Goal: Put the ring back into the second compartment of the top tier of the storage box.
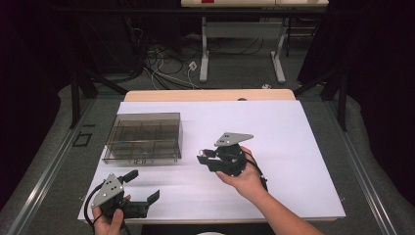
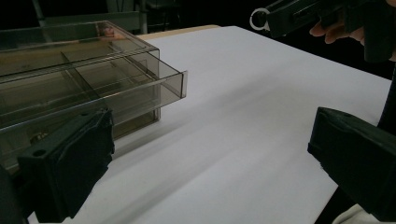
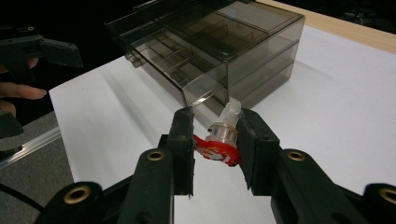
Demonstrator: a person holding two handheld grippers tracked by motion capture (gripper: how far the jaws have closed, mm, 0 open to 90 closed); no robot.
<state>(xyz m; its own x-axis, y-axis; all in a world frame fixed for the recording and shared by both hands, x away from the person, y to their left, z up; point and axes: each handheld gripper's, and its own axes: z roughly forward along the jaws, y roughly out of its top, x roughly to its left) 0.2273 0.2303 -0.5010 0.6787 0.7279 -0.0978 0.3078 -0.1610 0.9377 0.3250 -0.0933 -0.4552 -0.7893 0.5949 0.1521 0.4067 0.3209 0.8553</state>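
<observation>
Drawer box at the table's left, grippers nearer the person

The drawer box [image 1: 143, 137] stands on the table [image 1: 293, 147] left of centre, one drawer [image 2: 154, 86] pulled partly out. The right gripper [image 1: 204, 157] hangs just right of the box with a small valve fitting [image 3: 223, 137] between its jaws. The left gripper [image 1: 144, 185] sits near the front left corner, before the box.

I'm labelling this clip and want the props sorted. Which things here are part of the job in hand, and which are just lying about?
Part of the job:
- small clear part with a red tab, clamped between the right gripper fingers
- smoky drawer box, one drawer pulled out
- left gripper, open, waiting near the box

Just lying about:
- cables on the floor
- white table legs beyond the table
</observation>
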